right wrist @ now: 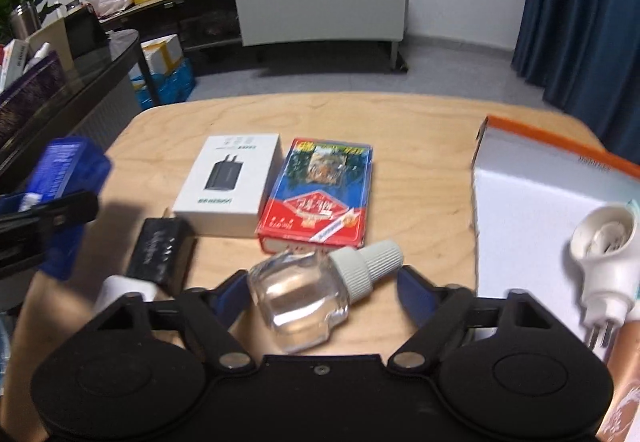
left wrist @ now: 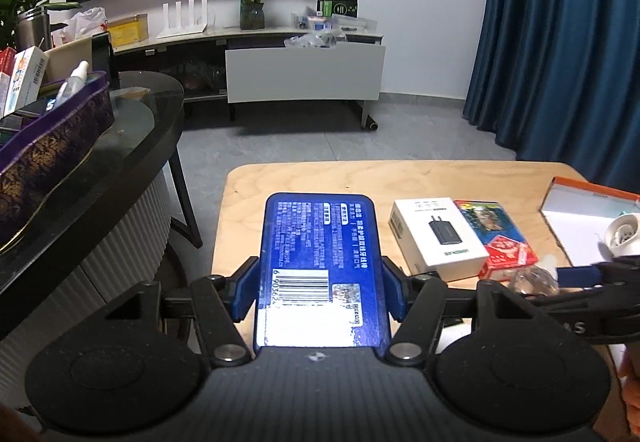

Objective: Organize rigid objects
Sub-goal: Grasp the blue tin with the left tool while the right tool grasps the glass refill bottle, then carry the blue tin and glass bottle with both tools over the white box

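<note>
My left gripper [left wrist: 320, 282] is shut on a long blue box [left wrist: 322, 254] with a barcode, held above the wooden table [left wrist: 300, 178]; the box also shows at the left of the right wrist view [right wrist: 66, 170]. My right gripper [right wrist: 320, 290] is open, its blue fingers on either side of a clear glass bottle [right wrist: 300, 298] with a grey ribbed cap lying on the table; the left finger is close to it, the right one stands apart. A white charger box [right wrist: 228, 178] and a red and blue card box [right wrist: 320, 194] lie side by side ahead.
A black adapter [right wrist: 160, 254] lies left of the bottle. An orange-edged white box lid [right wrist: 532, 194] with a white plug device [right wrist: 604, 258] sits at the right. A dark glass table [left wrist: 132, 130] with a purple box [left wrist: 52, 146] of items stands at the left.
</note>
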`<state>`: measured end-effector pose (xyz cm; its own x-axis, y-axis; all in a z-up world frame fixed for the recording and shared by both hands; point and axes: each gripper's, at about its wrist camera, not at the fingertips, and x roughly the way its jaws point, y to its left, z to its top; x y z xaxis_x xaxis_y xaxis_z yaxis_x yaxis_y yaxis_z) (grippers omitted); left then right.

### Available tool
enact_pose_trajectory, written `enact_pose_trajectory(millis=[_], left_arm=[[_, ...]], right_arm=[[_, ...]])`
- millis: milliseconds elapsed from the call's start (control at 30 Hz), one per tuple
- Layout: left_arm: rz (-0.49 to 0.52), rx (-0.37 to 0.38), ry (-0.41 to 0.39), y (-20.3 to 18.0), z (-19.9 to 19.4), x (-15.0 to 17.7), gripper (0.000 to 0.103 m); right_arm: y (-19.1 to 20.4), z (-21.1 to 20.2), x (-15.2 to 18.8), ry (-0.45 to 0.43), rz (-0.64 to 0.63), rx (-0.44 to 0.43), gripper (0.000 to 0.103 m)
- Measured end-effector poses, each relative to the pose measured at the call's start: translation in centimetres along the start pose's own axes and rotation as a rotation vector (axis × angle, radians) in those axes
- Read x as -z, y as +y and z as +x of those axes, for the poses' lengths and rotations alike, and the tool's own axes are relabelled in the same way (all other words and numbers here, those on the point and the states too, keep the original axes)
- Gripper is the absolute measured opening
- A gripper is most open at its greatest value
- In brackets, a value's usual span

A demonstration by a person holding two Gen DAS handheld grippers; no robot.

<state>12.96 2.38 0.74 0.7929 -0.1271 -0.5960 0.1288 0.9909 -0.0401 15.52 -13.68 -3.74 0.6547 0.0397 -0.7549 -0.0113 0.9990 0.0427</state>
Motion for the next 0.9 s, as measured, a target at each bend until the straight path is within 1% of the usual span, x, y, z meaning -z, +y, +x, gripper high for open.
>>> enact_pose_trajectory(millis=[67,133,233,400,567,700,800,900], left_arm=[[-0.008,-0.001,-0.005,-0.1,-0.4,0.2,0.063],[-0.014,0.003,-0.01,-0.2,-0.8,0.3,0.063],[-0.021,0.005,-0.021,-0.5,-1.9,0.4,0.063],[-0.027,0.007,-0.049,-1.5,-3.9,0.5,0.063],[-0.021,0.036,-0.083,-3.6,-6.1,0.3,0.063],[-0.006,0.083,-0.109,-6.3,-7.9,0.3,0.063],[-0.029,0.14,-0.112,-8.5,-9.0,0.6,0.063],[-0.007,0.185,-0.108,-11.1,-9.8,1.1,0.063]], right_arm=[[-0.1,-0.4,0.2,-0.006,-0.015,0.009,0.075],[-0.5,-0.6,0.4,0.001,-0.007,-0.009,0.075],[-0.9,-1.7,0.7,-0.019,-0.013,-0.006,0.074],[-1.5,-5.0,0.9,-0.092,-0.034,-0.013,0.074],[-2.6,-9.1,1.4,-0.167,-0.031,-0.02,0.074],[-4.8,-12.4,2.7,-0.214,-0.015,0.004,0.074],[-7.0,-14.8,4.0,-0.245,0.002,0.041,0.074],[-9.5,-17.1,5.8,-0.272,0.014,0.089,0.074]])
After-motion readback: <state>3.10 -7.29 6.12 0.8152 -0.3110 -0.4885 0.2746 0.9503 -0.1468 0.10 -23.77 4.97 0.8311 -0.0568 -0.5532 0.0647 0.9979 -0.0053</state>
